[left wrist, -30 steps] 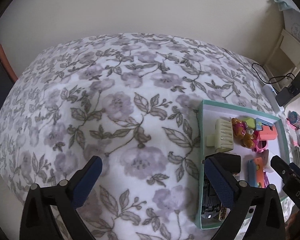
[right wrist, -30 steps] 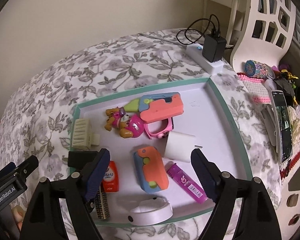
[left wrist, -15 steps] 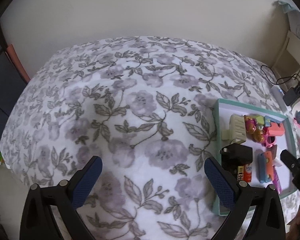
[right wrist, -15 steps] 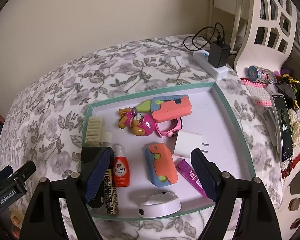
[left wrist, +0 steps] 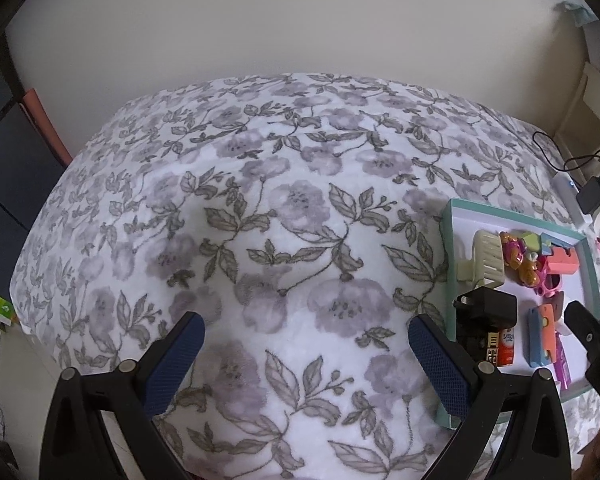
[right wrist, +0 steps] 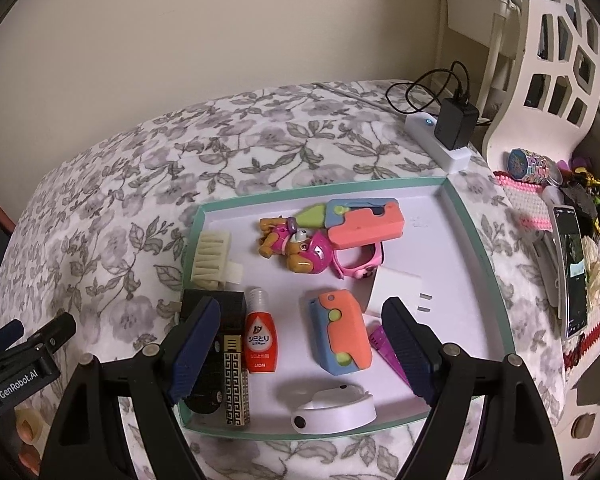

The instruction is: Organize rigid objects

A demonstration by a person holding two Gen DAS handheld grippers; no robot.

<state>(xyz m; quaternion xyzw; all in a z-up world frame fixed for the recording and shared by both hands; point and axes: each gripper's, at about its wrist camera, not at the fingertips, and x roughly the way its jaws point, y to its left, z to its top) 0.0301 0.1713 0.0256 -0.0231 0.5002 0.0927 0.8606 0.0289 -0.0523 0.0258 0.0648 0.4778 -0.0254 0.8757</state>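
A teal-rimmed white tray (right wrist: 482, 256) lies on the floral bedspread. In it are a cream comb-like piece (right wrist: 210, 258), a black charger (right wrist: 224, 308), a red bottle (right wrist: 260, 340), a gold-patterned black stick (right wrist: 234, 384), a white band (right wrist: 334, 410), a blue-orange toy (right wrist: 340, 330), a white plug (right wrist: 396, 292), a pink pup figure (right wrist: 296, 246) and an orange-blue toy gun (right wrist: 364, 220). My right gripper (right wrist: 302, 348) hovers open above the tray's near side, holding nothing. My left gripper (left wrist: 306, 360) is open over bare bedspread, left of the tray (left wrist: 448, 248).
A white power strip with a black adapter (right wrist: 452, 128) and cable sits beyond the tray. A phone (right wrist: 572, 268), beads and trinkets crowd the right edge beside a white cut-out chair back (right wrist: 548, 64). The floral bedspread (left wrist: 260, 220) spreads wide to the left. A wall is behind.
Both grippers have pulled back and up from the tray, staying open. The tray now looks smaller and further off in both views.
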